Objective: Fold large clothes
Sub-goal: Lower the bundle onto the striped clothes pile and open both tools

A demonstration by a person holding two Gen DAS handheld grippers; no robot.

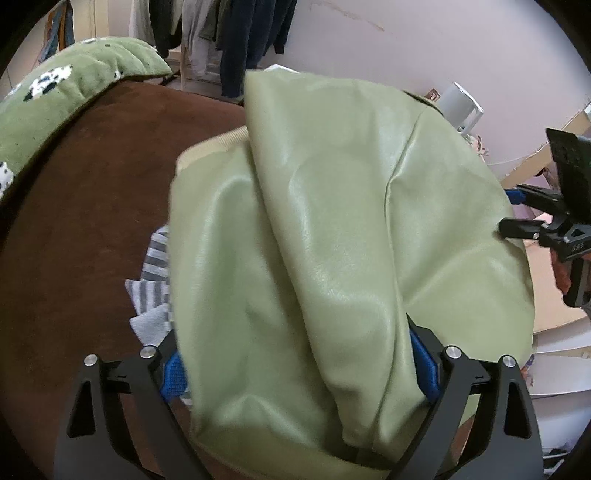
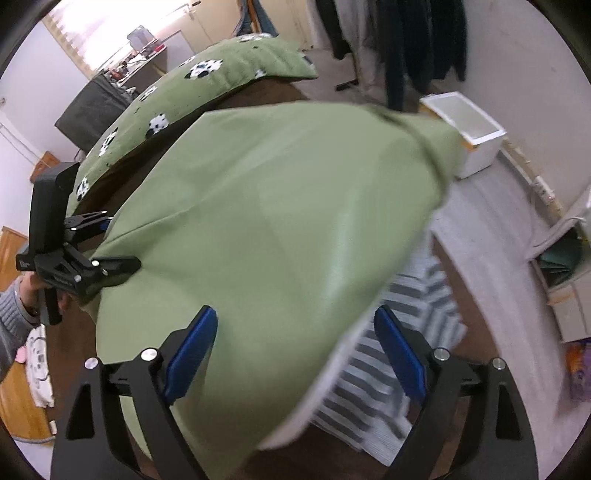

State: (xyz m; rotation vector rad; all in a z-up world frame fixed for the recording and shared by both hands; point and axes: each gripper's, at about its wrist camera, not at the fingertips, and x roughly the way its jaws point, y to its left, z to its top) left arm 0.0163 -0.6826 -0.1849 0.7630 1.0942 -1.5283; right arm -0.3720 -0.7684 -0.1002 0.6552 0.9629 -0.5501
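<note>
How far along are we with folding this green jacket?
Early to midway. Done: one flap of the green jacket already lies folded over its middle on the brown bed cover. In hand: the left gripper and right gripper both sit wide around jacket fabric, not clamped. Left: the remaining folds; its striped lining still spills out.

A brown bed cover [image 1: 92,192] is spreading wide under everything. At its far edge a green quilt [image 2: 207,77] with black-and-white patches is lying bunched. Beyond the bed cover, dark clothes [image 1: 251,33] are hanging near the wall — and a white open box [image 2: 469,122] is sitting on the floor beside it. A wooden cabinet [image 2: 16,398] is standing off the cover's left side.
</note>
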